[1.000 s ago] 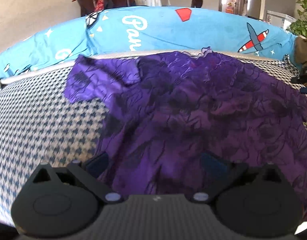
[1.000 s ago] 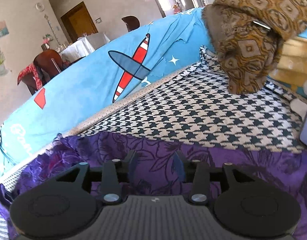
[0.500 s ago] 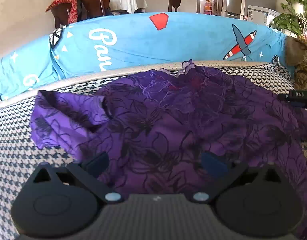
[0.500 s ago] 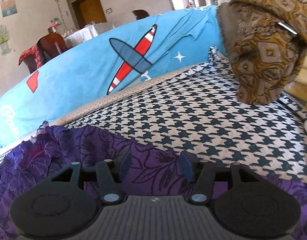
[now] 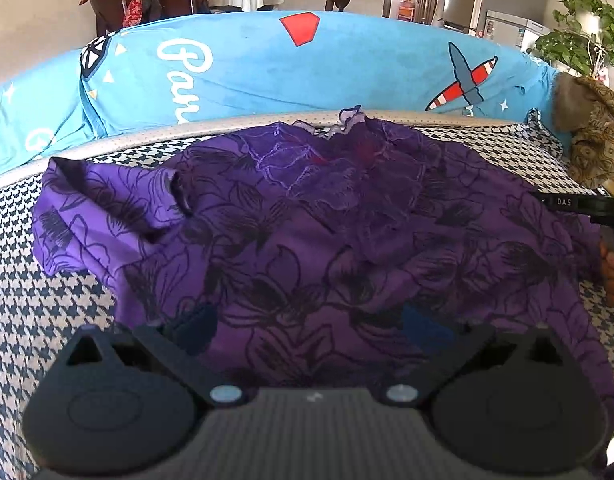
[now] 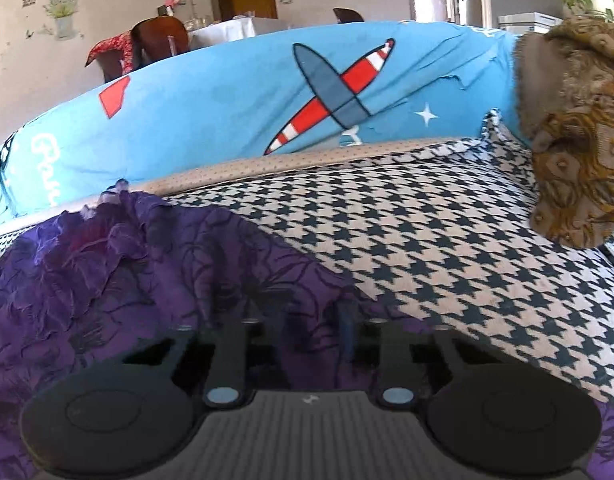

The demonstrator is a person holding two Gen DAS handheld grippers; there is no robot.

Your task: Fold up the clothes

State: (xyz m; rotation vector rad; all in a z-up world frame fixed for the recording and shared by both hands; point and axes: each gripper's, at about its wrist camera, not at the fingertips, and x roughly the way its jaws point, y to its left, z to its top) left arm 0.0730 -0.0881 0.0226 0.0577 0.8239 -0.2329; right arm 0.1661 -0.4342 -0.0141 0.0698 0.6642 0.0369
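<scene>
Apparently a grasp for a fold is in hand: the right gripper [image 6: 305,320] has its jaws drawn in on a ridge of the purple garment [image 5: 327,240] at its edge, while the left gripper [image 5: 311,324] hovers over the near hem, jaws spread wide. Next the left must pinch hem cloth without dragging it. Floral-printed, lace-yoked and wrinkled, the garment lies spread on the houndstooth cover [image 6: 447,248], one sleeve out sideways.

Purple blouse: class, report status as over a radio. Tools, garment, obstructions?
Left tool open above hem. Right tool narrowed around fabric, grip unconfirmed. Purple blouse spread, unfolded, on houndstooth cover. Brown cloth at far right, apart.
</scene>
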